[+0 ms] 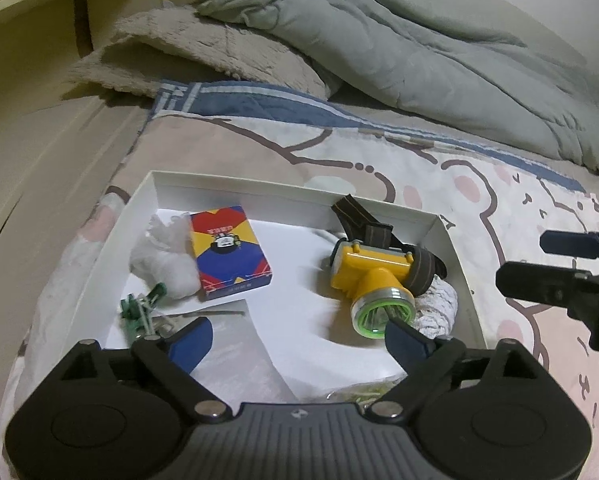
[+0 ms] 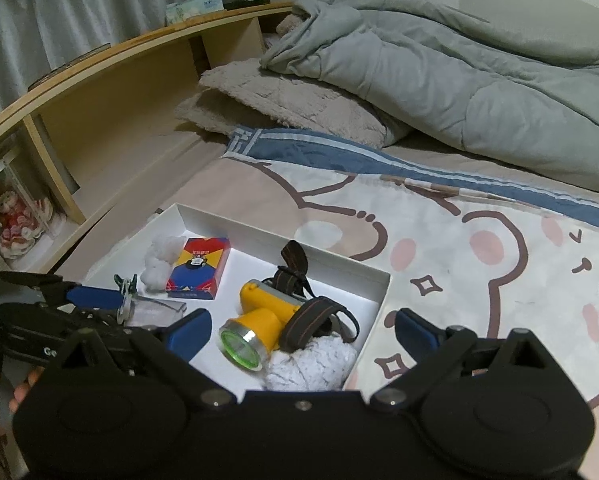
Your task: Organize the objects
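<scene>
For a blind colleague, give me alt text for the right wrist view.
A white box on a cartoon bedspread holds a yellow headlamp, card pack and white cloth. The open right gripper hovers above, empty.

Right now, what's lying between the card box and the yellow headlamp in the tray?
Nothing: only bare white floor of the tray separates the card box from the yellow headlamp. Both wrist views show that gap.

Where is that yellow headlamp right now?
The yellow plastic headlamp lies inside the shallow white cardboard box, at its right end, against a white fluffy cloth.
</scene>
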`<state>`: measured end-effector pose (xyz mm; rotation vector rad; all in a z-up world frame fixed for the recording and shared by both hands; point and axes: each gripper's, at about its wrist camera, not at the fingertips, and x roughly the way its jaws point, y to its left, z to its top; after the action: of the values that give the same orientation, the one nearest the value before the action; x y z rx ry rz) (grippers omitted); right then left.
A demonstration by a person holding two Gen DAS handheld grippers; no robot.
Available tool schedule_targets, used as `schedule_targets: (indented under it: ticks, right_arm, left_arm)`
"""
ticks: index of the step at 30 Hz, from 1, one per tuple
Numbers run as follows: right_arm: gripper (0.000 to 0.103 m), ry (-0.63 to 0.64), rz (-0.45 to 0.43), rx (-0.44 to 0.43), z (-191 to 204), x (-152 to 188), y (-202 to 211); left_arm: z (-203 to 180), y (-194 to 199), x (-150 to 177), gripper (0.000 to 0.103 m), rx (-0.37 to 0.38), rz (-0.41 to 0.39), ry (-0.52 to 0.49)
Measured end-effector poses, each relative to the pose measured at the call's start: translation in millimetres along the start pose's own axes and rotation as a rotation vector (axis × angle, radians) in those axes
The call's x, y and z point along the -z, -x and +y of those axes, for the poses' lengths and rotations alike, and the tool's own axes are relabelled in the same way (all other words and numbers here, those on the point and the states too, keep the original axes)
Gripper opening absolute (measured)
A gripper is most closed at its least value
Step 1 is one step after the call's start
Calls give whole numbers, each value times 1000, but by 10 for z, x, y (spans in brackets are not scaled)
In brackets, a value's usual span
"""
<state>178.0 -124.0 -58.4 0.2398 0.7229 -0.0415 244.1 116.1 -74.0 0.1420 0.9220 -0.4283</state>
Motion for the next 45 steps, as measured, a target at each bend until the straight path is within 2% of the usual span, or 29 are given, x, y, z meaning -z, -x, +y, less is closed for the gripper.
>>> schedule_targets:
  ticks: [8,15,21,35,45]
  right_arm:
    - [100,-3,-13,34,15,66,213]
    - [102,9,-31,75,-32,166,565]
    - [103,27,-46,89,-84,285,900]
    - [103,14,-92,106,-99,600,1618]
    - [103,8,-106,145,-73,956,1943]
  left_arm:
    - [5,300,61,100,-17,-41,30]
    - [-59,564,186,103,-23,-58,49]
    - [-198,893,303,103,-26,-105,47]
    - [-579,1493,855,103,-43,-185,27]
    - [-726,1658,1222,103,-44,-193,-4]
